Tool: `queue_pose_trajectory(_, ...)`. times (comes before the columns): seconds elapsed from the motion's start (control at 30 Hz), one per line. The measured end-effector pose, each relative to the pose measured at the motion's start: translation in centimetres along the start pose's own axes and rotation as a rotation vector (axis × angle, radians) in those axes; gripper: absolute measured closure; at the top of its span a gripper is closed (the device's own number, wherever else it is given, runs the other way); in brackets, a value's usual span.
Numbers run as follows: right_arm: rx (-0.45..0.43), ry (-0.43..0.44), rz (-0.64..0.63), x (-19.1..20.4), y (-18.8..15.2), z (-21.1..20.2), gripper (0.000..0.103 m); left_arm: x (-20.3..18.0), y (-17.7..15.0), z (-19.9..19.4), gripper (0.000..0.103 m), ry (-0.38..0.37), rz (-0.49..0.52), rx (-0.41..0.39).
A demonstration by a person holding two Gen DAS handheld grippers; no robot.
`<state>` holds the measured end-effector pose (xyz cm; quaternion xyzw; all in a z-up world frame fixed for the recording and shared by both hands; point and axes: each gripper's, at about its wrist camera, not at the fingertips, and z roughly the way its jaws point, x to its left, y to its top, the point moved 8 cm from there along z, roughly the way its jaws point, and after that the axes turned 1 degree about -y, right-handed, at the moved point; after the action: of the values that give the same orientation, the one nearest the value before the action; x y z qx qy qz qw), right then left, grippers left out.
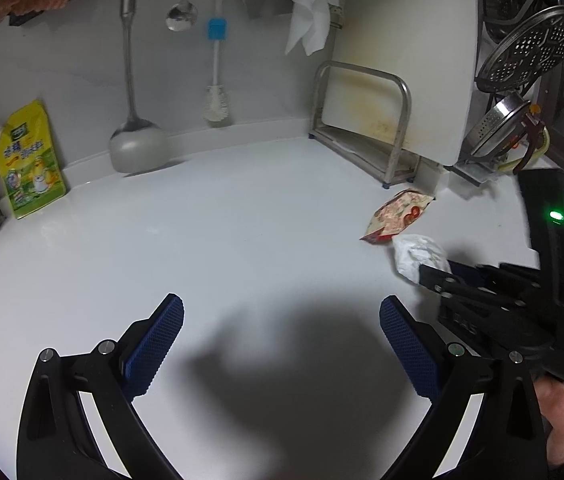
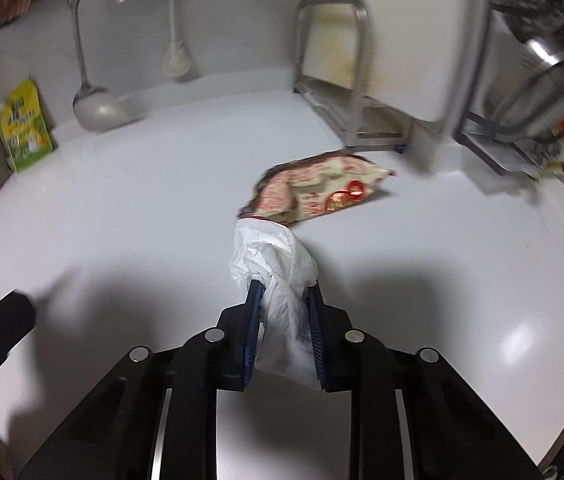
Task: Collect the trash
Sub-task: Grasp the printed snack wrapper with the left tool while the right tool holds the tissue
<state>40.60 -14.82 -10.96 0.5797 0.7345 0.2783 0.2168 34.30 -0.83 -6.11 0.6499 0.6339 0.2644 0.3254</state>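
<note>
Crumpled tissue (image 2: 278,276) sits clenched between the right hand-held gripper (image 2: 284,300) pads, above the tabletop (image 2: 142,208), just before a snack wrapper (image 2: 318,192). Only the left view shows the left hand-held gripper (image 1: 282,320) spread wide, holding nothing.

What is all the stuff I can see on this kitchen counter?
crumpled tissue: 1, white, pinched in the right gripper
snack wrapper: 1, cream and red, on the counter beyond the tissue
sauce pouch: 1, yellow-green, far left against the wall
ladle: 1, silver, hanging on the back wall
bottle brush: 1, white with blue top, hanging
cutting board: 1, white, stained, upright in metal rack
counter: 1, white
left gripper: open, empty
right gripper: shut on tissue
</note>
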Motion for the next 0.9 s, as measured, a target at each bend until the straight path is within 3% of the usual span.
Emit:
queue_pose_trajectory(0.23,-0.091,-0.01,0.183,-7.6,-0.6,-4.4,0.081,-4.7,2.8,3.1,0.007,-0.042,0.062,-0.012)
queue_pose_trajectory(0.4,-0.11,0.011,0.247,-10.7,-0.8,-4.7,0.081,-7.8,4.0,6.8,0.007,-0.066,0.133,0.02)
queue_pose_trajectory(0.7,-0.126,0.088,0.288,-11.1,-1.2,-5.0,0.081,-10.5,5.0,12.9,0.007,-0.095,0.144,0.127)
queue_pose_trajectory(0.9,-0.132,0.113,0.31,-11.3,-1.2,-5.0,0.081,-11.4,5.1,15.3,0.007,-0.067,0.152,0.185)
